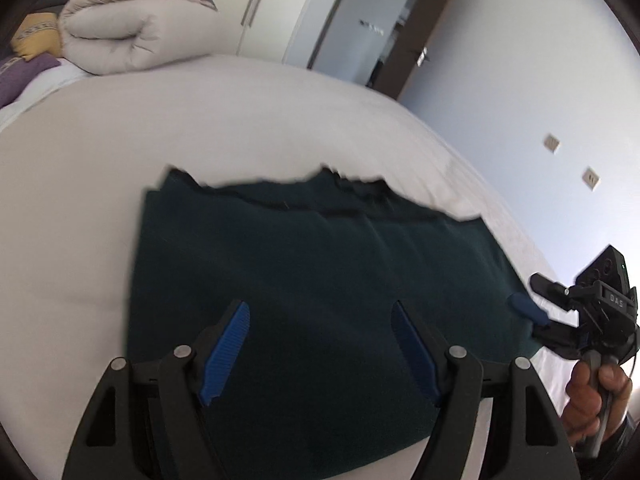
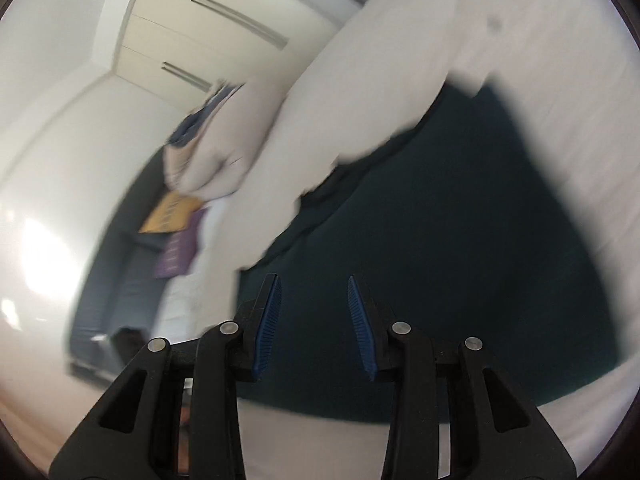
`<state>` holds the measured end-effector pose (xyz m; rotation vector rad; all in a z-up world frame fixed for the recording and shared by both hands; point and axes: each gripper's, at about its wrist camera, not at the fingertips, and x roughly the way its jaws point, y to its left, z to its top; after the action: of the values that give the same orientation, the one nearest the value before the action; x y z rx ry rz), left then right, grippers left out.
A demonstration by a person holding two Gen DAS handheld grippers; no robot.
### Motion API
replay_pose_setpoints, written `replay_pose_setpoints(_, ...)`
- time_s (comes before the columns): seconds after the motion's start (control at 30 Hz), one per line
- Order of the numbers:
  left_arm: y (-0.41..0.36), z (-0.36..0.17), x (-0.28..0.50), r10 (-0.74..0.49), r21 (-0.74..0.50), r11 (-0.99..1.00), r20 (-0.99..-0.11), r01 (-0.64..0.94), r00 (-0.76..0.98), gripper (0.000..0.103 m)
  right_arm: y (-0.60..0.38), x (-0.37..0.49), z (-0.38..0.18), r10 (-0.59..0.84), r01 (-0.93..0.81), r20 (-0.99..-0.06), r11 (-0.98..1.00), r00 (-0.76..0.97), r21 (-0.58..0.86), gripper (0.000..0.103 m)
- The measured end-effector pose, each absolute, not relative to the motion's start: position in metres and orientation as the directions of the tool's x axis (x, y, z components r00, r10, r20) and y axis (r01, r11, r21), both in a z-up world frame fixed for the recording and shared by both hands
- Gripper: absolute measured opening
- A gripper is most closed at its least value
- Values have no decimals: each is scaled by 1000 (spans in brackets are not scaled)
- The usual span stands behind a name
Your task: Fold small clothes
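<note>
A dark teal garment lies folded flat on the white bed, its ragged far edge towards the wall. My left gripper hovers over its near part, jaws wide open, nothing between the blue pads. My right gripper, held by a person's hand, sits at the garment's right edge. In the blurred right wrist view the right gripper stands partly open over the garment, with no cloth between its pads.
A rolled beige duvet lies at the bed's far left with a yellow pillow and a purple pillow beside it. A wardrobe and an open door stand beyond the bed.
</note>
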<state>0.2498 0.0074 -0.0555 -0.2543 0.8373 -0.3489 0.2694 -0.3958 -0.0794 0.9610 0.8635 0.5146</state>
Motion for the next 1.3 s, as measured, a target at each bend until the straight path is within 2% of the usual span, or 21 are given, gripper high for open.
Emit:
replay_pose_setpoints(0.03,2,-66,251,-388,-344,919,-702,192,597,74,-381,272,-95,752,11,-406,469,519,883,35)
replay_pose_setpoints(0.07,0,-80,252,-359,-324,931,-740,166,570,68,-368,271,-110,766,35,-425,468,482,883,35)
replay_pose_setpoints(0.13,7,-87,246,-347,-316,936,-738,158,579,63,-358,268,-128,757,48,-460,497,464,866,33)
replay_pose_setpoints(0.17,12,-86,243,-345,-313,937,-742,158,574,58,-362,265,-133,754,51,-445,483,483,874,27)
replay_pose_setpoints(0.2,16,-86,241,-343,-310,938,-746,158,571,55,-371,263,-136,753,65,-423,455,504,888,27)
replay_pose_setpoints(0.3,34,-91,237,-334,-313,940,-756,138,563,36,-416,255,-138,684,128,-400,414,610,901,25)
replay_pose_setpoints(0.33,44,-93,235,-344,-336,934,-752,122,563,30,-436,251,-139,656,155,-396,396,642,905,21)
replay_pose_setpoints(0.43,60,-96,229,-357,-372,924,-746,92,563,25,-484,235,-138,555,204,-414,402,721,893,20)
replay_pose_setpoints(0.6,73,-92,212,-357,-388,919,-744,69,564,25,-542,209,-132,414,287,-446,392,793,874,20)
replay_pose_setpoints(0.7,80,-83,203,-338,-392,919,-744,33,576,31,-548,198,-115,356,288,-434,394,827,873,23)
replay_pose_setpoints(0.77,77,-69,200,-332,-395,918,-723,32,605,57,-526,207,-105,435,226,-390,381,812,896,23)
replay_pose_setpoints(0.83,68,-56,200,-343,-394,917,-697,63,630,69,-477,226,-101,568,157,-364,381,738,911,23)
replay_pose_setpoints(0.87,57,-52,203,-362,-396,914,-688,92,629,71,-453,234,-102,624,135,-362,380,692,915,23)
replay_pose_setpoints(1.0,23,-65,216,-402,-392,908,-717,147,570,71,-360,257,-123,784,82,-352,363,511,928,23)
replay_pose_setpoints(1.07,19,-82,217,-385,-378,917,-758,127,527,69,-337,255,-149,800,147,-423,400,425,905,23)
replay_pose_setpoints(1.1,23,-85,213,-393,-384,913,-745,135,540,68,-338,254,-157,796,171,-439,406,416,898,23)
replay_pose_setpoints(1.17,31,-82,208,-401,-389,910,-739,143,542,65,-358,250,-160,778,165,-427,398,461,903,21)
replay_pose_setpoints(1.3,55,-77,205,-415,-434,895,-727,102,547,60,-440,244,-152,618,248,-465,407,634,879,21)
